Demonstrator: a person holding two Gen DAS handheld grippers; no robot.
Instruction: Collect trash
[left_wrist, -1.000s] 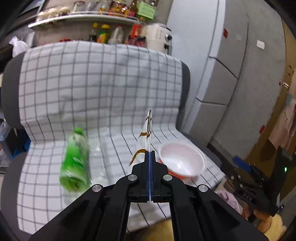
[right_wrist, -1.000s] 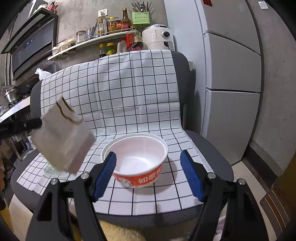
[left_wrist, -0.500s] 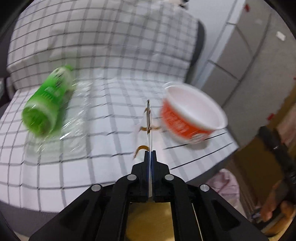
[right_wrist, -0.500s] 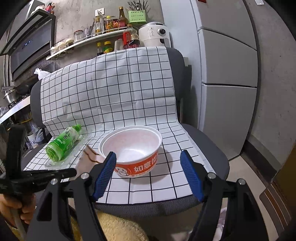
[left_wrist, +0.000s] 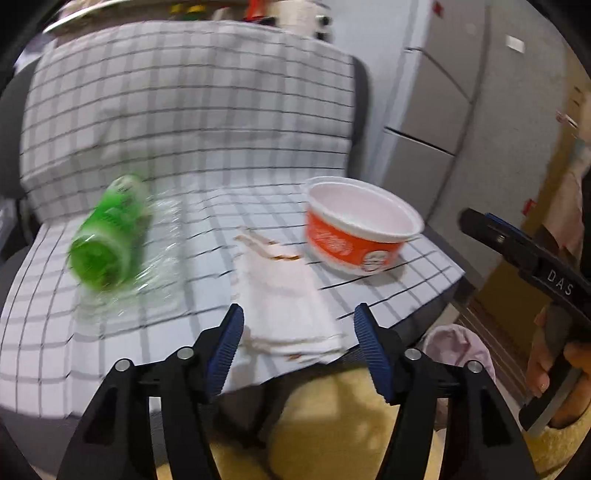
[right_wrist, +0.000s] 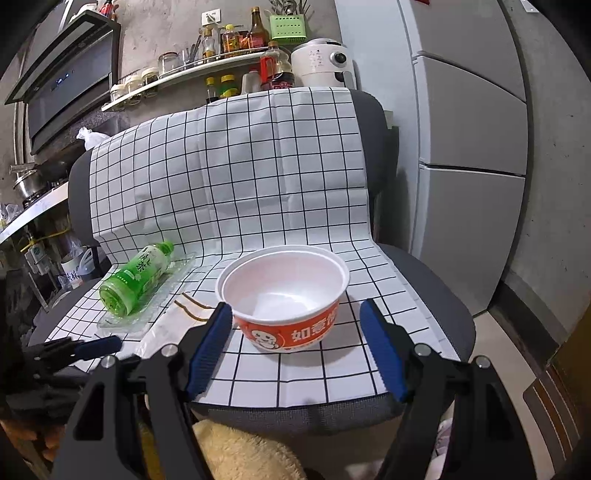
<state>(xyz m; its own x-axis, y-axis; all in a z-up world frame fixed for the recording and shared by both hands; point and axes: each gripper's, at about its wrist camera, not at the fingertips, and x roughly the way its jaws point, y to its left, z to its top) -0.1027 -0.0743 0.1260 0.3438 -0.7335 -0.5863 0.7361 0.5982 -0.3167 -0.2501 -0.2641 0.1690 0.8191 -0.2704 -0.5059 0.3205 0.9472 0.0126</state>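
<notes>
Dropped since a second ago: the folded napkin (left_wrist: 291, 295), then pinched upright in the left gripper (left_wrist: 298, 334), now flat on the checked cloth (left_wrist: 184, 122) at the front edge of the chair seat (right_wrist: 436, 295), free of the pads. Left jaws opening, napkin lying just ahead of and between the two blue fingers (left_wrist: 227, 343), touched by neither. Brown-striped end of the napkin toward the chair back, near end right at the seat's front edge. To its right, just beside it, an orange and white instant-noodle bowl (left_wrist: 354, 236), upright and empty, standing near the right front corner of the seat. To its left, a green plastic bottle (left_wrist: 107, 236) on its side in a clear shallow tray (left_wrist: 155, 280), cap toward the chair back, base toward the front edge, on the left half of the seat. Left view blurred, small detail lost. Right gripper (right_wrist: 297, 347) hovering before the bowl, jaws wide apart and empty, bowl between the two blue fingers in that view but not touched. Part of a hand (left_wrist: 557, 380) on the right gripper's handle at the right edge of the left view. Behind the chair, a shelf of jars and bottles (right_wrist: 192, 70) and a grey fridge (right_wrist: 469, 147) to the right.
</notes>
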